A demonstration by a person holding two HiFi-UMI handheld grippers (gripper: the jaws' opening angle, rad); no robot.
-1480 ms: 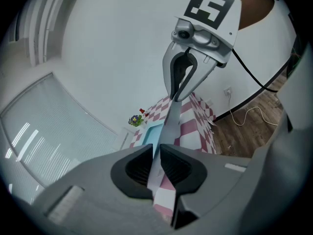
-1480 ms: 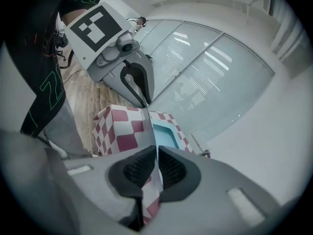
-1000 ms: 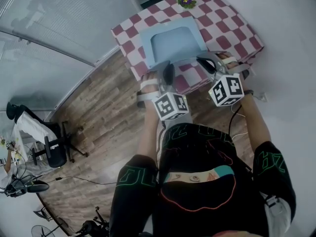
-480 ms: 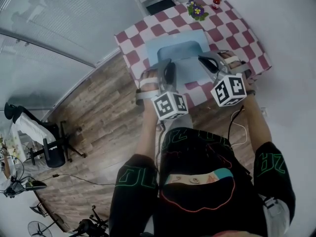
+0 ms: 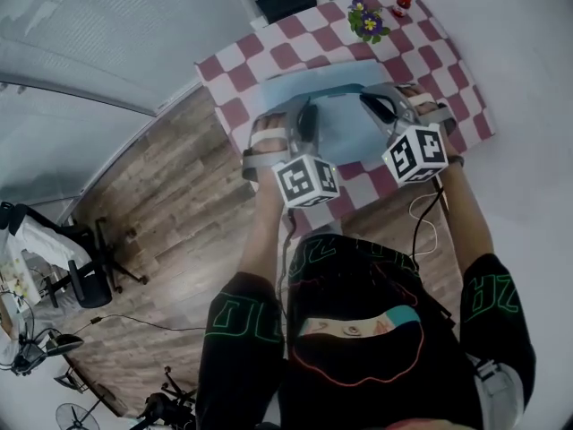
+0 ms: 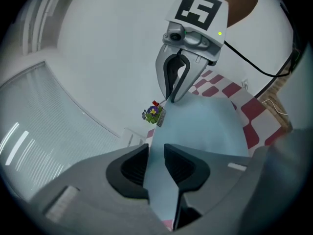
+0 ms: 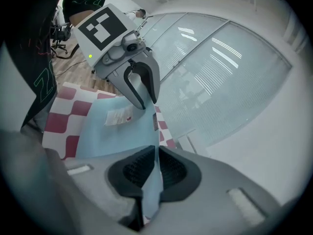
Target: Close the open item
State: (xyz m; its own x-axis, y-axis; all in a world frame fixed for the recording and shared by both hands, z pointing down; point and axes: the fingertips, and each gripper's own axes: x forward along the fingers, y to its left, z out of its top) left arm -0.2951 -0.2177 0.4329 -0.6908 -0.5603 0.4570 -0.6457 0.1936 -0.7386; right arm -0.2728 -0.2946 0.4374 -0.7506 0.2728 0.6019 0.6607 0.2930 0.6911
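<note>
On the checked table (image 5: 269, 61), between the two grippers, lies the blue folder (image 5: 345, 124), its broad cover turned low and close to flat, so the closing looks nearly done. Whether the cover sits flush on the part beneath, no view shows. The right gripper (image 7: 155, 168) has its pads pinched tight on the thin near edge of that cover. The left gripper (image 6: 155, 165) has just been opening its jaws: its pads stand a little apart with the cover's edge running between them, and they no longer seem to press on it. From the head view both tools reach over the folder's near corners, left gripper (image 5: 304, 119) and right gripper (image 5: 376, 106) side by side. What is left, by my reckoning, is for the right to let go too and both to draw clear. A flower pot (image 5: 367, 21) stands well apart at the table's far end.
</note>
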